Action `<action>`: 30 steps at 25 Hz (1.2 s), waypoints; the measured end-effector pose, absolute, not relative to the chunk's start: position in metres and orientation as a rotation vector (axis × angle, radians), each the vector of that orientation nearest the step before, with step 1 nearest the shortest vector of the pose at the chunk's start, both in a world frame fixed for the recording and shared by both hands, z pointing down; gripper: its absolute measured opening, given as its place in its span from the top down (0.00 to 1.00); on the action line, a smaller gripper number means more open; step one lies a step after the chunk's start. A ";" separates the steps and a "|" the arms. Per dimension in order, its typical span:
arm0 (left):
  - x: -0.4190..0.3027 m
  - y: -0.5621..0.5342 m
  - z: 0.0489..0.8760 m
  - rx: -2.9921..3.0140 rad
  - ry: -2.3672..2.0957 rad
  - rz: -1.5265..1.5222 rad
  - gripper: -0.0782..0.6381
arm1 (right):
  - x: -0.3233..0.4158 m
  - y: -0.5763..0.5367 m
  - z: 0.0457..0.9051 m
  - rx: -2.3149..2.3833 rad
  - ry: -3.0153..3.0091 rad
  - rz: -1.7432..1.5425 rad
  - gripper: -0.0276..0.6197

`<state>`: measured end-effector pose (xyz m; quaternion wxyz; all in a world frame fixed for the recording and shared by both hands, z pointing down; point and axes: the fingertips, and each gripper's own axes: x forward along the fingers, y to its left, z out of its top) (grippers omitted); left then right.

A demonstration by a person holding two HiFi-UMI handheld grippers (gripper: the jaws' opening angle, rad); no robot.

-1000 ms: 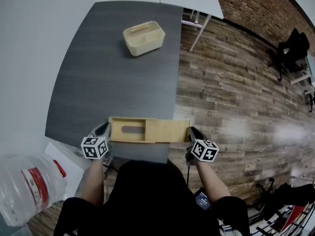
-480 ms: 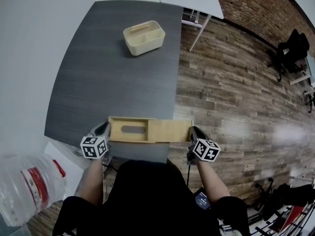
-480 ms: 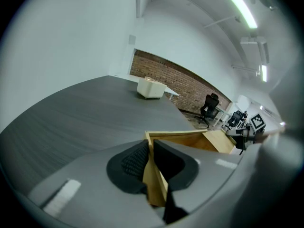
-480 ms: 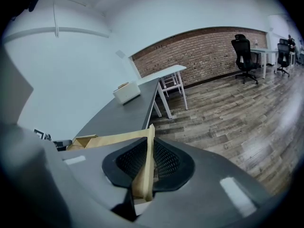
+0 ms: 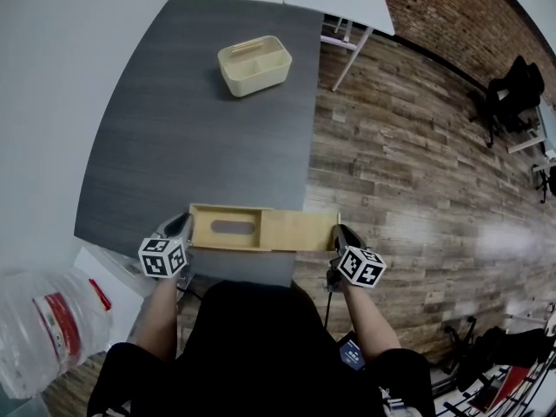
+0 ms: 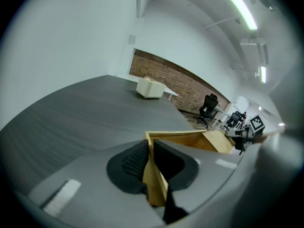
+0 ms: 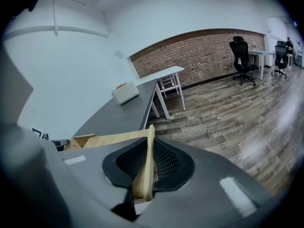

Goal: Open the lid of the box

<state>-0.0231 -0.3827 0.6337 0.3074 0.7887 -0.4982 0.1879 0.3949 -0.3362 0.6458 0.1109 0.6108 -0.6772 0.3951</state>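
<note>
Right now the wooden box lies flat at the near edge of the dark grey table, with its long axis running left to right across the person's front. Its lid is drawn partway out toward the right. That leaves the left part of the box open, where an oval slot shows in the floor. The lid's far end juts past the table's right edge, over the plank floor.

The left gripper is clamped on the box's left end wall, with the thin board pinched between its pads. The right gripper has the upright end of the lid between its jaws; they are closing, and the pads press on the wood. A cream bin sits well apart, toward the table's far side.
</note>
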 end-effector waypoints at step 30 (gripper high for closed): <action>0.020 -0.369 0.527 2.646 -1.236 0.053 0.89 | 0.325 -0.267 0.534 1.887 -2.165 0.395 0.86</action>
